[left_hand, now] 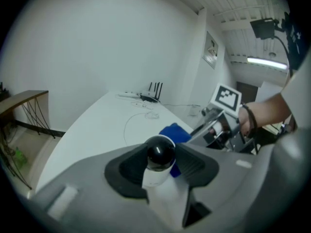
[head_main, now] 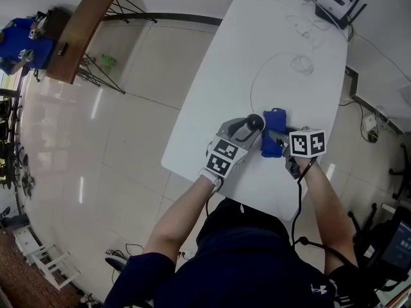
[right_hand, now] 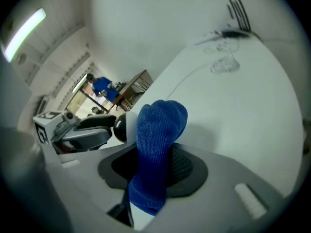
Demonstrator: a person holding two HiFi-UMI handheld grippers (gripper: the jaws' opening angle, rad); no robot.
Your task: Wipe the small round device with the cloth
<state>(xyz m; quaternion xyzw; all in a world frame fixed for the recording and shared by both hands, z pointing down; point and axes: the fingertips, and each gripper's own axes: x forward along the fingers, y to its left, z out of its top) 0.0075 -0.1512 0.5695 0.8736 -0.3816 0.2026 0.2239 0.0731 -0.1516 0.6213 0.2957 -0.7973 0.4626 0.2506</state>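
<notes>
The small round device [left_hand: 159, 160] has a white body and a glossy black dome; my left gripper [left_hand: 163, 166] is shut on it, over the near end of the white table [head_main: 282, 37]. In the head view the device [head_main: 255, 122] sits just ahead of my left gripper [head_main: 249, 128]. My right gripper [right_hand: 155, 166] is shut on a folded blue cloth [right_hand: 156, 149], which sticks up between its jaws. The cloth [head_main: 272, 133] lies right beside the device, to its right, by my right gripper [head_main: 277, 140]. Whether cloth and device touch I cannot tell.
A thin white cable [head_main: 270, 66] loops across the middle of the table. A white router with black antennas [head_main: 334, 4] and more cabling sit at the far end. A wooden-topped stand [head_main: 83, 27] is on the tiled floor to the left.
</notes>
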